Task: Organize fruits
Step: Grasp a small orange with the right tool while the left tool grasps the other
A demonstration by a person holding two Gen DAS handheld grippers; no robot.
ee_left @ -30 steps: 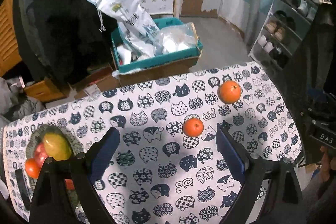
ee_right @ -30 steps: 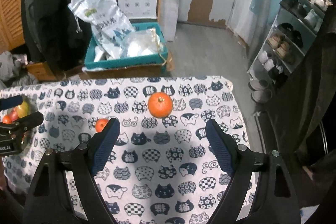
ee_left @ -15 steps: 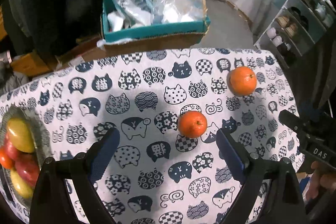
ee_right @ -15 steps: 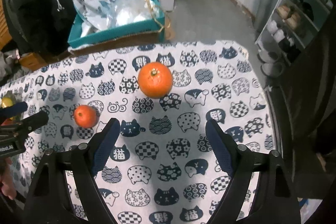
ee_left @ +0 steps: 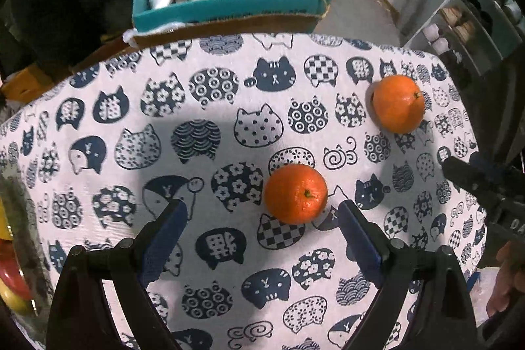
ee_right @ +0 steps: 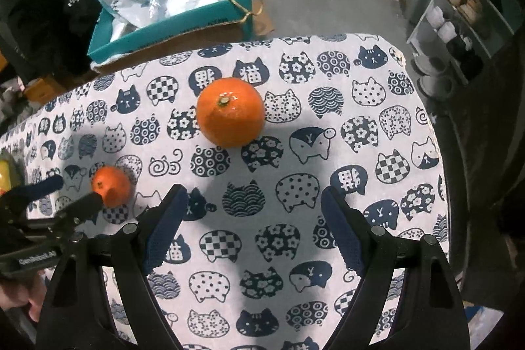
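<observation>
Two oranges lie on the cat-print tablecloth [ee_left: 210, 127]. The smaller orange [ee_left: 296, 193] sits just ahead of my open left gripper [ee_left: 262, 218], close to its right finger. It also shows in the right wrist view [ee_right: 111, 186], with the left gripper's fingers around it. The larger orange [ee_left: 398, 103] lies far right; in the right wrist view [ee_right: 230, 112] it lies ahead of my open, empty right gripper [ee_right: 252, 212]. A bowl of fruit [ee_left: 13, 255] peeks in at the left edge.
A teal box [ee_left: 229, 5] with plastic bags stands on the floor beyond the table's far edge. A shoe rack [ee_right: 466, 22] stands at the right. The table's right edge [ee_right: 439, 153] is close to the right gripper.
Both grippers have moved forward and down toward the table. The smaller orange now sits near the left gripper's fingertips; the larger orange looms closer to the right gripper. Both stay open.
</observation>
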